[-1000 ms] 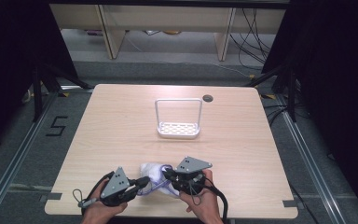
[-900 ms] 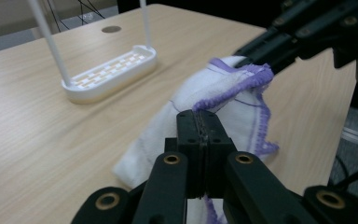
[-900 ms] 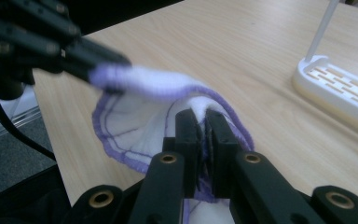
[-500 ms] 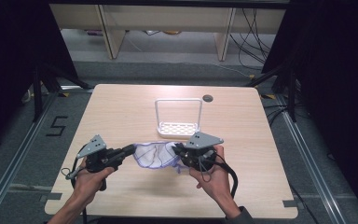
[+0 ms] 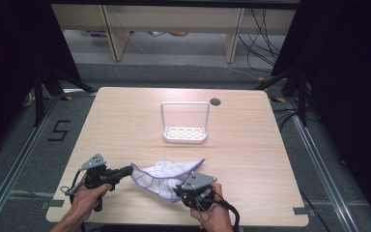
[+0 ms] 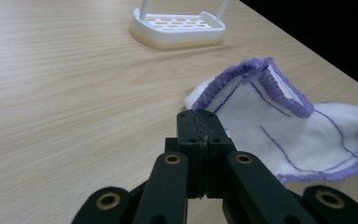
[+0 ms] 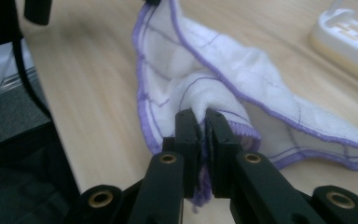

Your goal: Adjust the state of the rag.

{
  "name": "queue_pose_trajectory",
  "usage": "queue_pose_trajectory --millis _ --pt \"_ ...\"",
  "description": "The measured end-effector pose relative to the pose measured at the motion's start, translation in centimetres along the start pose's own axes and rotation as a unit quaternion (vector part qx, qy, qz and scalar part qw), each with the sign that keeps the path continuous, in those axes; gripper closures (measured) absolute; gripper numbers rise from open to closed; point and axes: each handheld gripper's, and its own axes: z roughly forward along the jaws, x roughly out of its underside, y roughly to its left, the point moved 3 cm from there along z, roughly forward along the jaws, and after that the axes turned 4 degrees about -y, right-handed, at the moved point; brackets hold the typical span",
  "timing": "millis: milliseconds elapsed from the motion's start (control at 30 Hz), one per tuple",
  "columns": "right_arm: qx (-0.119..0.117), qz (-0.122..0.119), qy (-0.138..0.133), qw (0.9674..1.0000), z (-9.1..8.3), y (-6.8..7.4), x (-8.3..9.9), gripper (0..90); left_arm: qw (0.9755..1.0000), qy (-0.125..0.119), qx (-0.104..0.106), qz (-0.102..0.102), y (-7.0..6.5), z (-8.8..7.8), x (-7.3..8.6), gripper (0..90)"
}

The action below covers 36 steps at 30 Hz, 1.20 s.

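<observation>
A white woven cloth [image 5: 166, 175] edged with purple stitching and crossed by thin purple lines in a wide check is seen on a pale, light-brown wood-grain table [image 5: 125, 121]. A white plastic rack [image 5: 184, 131] with a slotted base is shown, the slots appearing yellowish in the left gripper view. The left gripper [image 5: 128, 170] and right gripper [image 5: 178, 192] are black, each topped by a grey three-cornered plate, with brass-coloured pins at the joints.

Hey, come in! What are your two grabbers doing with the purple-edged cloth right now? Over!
Left gripper and right gripper both shut on cloth. Cloth stretched between them. White rack beyond, clear.
</observation>
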Motion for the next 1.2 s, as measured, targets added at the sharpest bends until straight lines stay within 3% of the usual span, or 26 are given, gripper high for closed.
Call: queue_pose_trajectory --millis 67,167,200,300,333,433,533,567,600,633,700,800,900,933,1033,1067,1133,1167,1200 --pt "-0.009 -0.006 0.0 0.9999 0.2 0.4 0.3 83.7 1.0 0.0 -0.007 0.001 0.3 -0.1 0.1 88.1" --pt "-0.027 0.004 0.013 0.9995 0.6 0.7 0.8 77.7 1.0 0.007 -0.002 -0.004 0.5 -0.2 0.5 88.0" --pt "-0.031 0.028 0.011 0.9991 0.5 0.9 0.8 74.2 1.0 0.002 0.003 -0.001 0.5 -0.1 0.5 87.9" --pt "-0.025 0.024 -0.017 0.9993 -0.3 0.0 0.0 65.7 1.0 0.009 0.002 -0.004 0.5 0.0 0.4 87.6" --pt "-0.011 0.02 -0.023 0.9995 -0.9 -0.7 -0.4 60.9 0.9999 0.005 0.009 -0.003 0.6 0.1 0.3 87.4" --pt "0.031 0.031 -0.027 0.9987 -2.0 -3.5 -0.7 57.3 0.9999 0.006 -0.007 -0.007 0.9 0.3 0.3 87.4" --pt "0.068 0.044 -0.01 0.9967 -2.3 -6.8 -0.1 54.8 1.0 0.005 -0.001 -0.004 1.1 0.6 0.2 87.3" --pt "0.088 0.052 -0.009 0.9947 -2.3 -8.2 0.4 53.9 1.0 0.007 -0.004 -0.002 1.1 0.6 0.2 87.3" --pt "0.094 0.084 0.002 0.992 -2.0 -9.8 1.1 50.9 1.0 0.007 -0.003 -0.004 1.0 0.6 0.2 87.3" --pt "0.094 0.084 0.002 0.992 -2.0 -9.8 1.1 50.9 1.0 0.007 -0.004 -0.004 1.0 0.6 0.2 87.3" --pt "0.093 0.106 0.009 0.9899 -1.6 -10.9 1.6 49.6 1.0 0.009 0.0 -0.003 1.1 0.7 0.2 87.2" --pt "0.083 0.111 0.023 0.99 -0.5 -12.0 1.8 49.6 1.0 0.005 -0.001 -0.002 1.2 0.9 0.3 87.2" --pt "0.079 0.113 0.017 0.9903 0.1 -12.4 1.7 49.6 0.9999 0.013 -0.001 0.001 1.2 0.8 0.3 87.2" --pt "0.068 0.115 0.02 0.9908 0.5 -12.6 1.7 49.0 0.9999 0.013 -0.001 0.0 1.2 0.8 0.3 87.2" --pt "0.046 0.151 0.031 0.987 1.5 -12.5 1.8 45.8 0.9999 0.012 -0.001 -0.003 1.1 0.8 0.4 87.2" --pt "0.037 0.164 0.023 0.9855 2.0 -12.4 1.8 46.4 0.9999 0.012 0.002 0.0 1.2 0.8 0.4 87.3" --pt "0.036 0.151 0.046 0.9868 2.5 -12.3 1.9 49.9 0.9999 0.013 0.002 -0.001 1.1 0.8 0.4 87.2" --pt "0.039 0.156 0.044 0.986 2.7 -12.2 1.9 58.3 0.9999 0.014 0.001 -0.001 1.1 0.8 0.4 87.2" --pt "0.037 0.146 0.044 0.9876 2.8 -12.2 1.8 67.8 0.9999 0.013 -0.002 -0.002 1.1 0.8 0.3 87.2"
